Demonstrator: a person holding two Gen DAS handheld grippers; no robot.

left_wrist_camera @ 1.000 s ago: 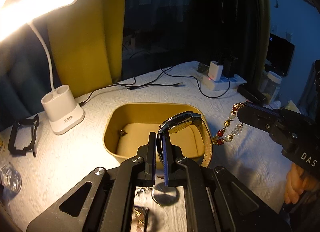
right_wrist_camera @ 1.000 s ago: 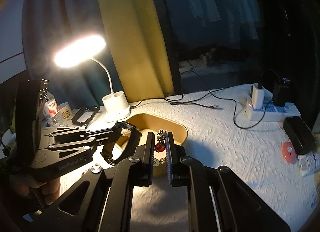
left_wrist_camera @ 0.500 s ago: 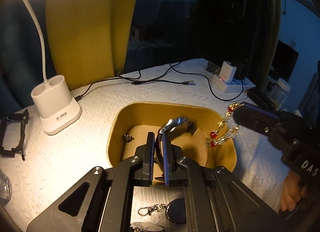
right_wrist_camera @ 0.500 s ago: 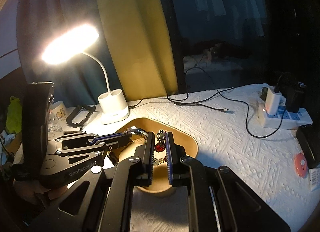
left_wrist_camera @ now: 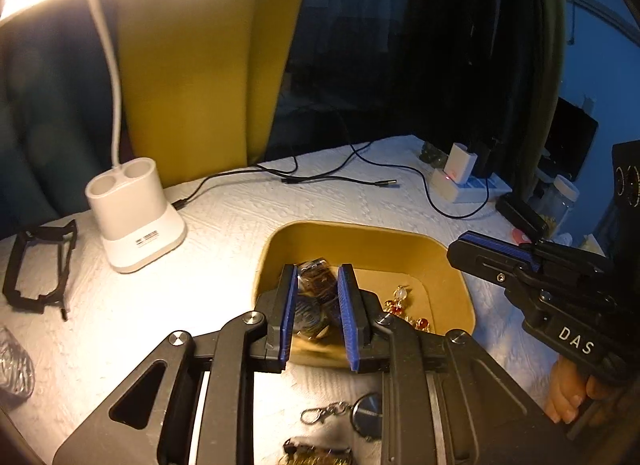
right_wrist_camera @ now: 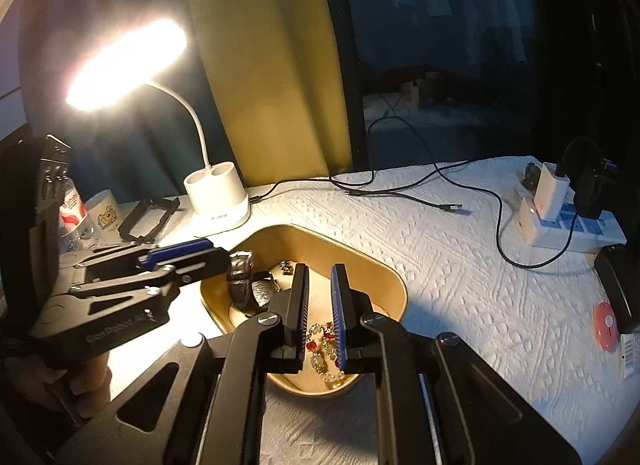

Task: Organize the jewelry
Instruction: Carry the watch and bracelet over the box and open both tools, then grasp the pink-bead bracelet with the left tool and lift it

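Note:
A yellow tray (left_wrist_camera: 456,277) (right_wrist_camera: 380,277) sits on the white cloth. A wristwatch (left_wrist_camera: 316,293) (right_wrist_camera: 246,283) lies inside it at its left side. A red-and-gold bead bracelet (left_wrist_camera: 404,305) (right_wrist_camera: 322,345) lies inside on its right. My left gripper (left_wrist_camera: 318,297) is open above the watch, fingers apart on either side of it. My right gripper (right_wrist_camera: 320,289) is open above the bracelet, holding nothing. Each gripper shows in the other's view, the right one (left_wrist_camera: 504,261) and the left one (right_wrist_camera: 180,261).
A white desk lamp (left_wrist_camera: 134,217) (right_wrist_camera: 218,205) stands left of the tray. Cables (right_wrist_camera: 420,181) and a power strip (right_wrist_camera: 560,221) lie behind and to the right. A key ring and other pieces (left_wrist_camera: 348,417) lie on the cloth in front of the tray. A black frame (left_wrist_camera: 36,265) lies far left.
Both grippers opened. The watch dropped from the left gripper into the tray, and the bracelet dropped from the right gripper into the tray.

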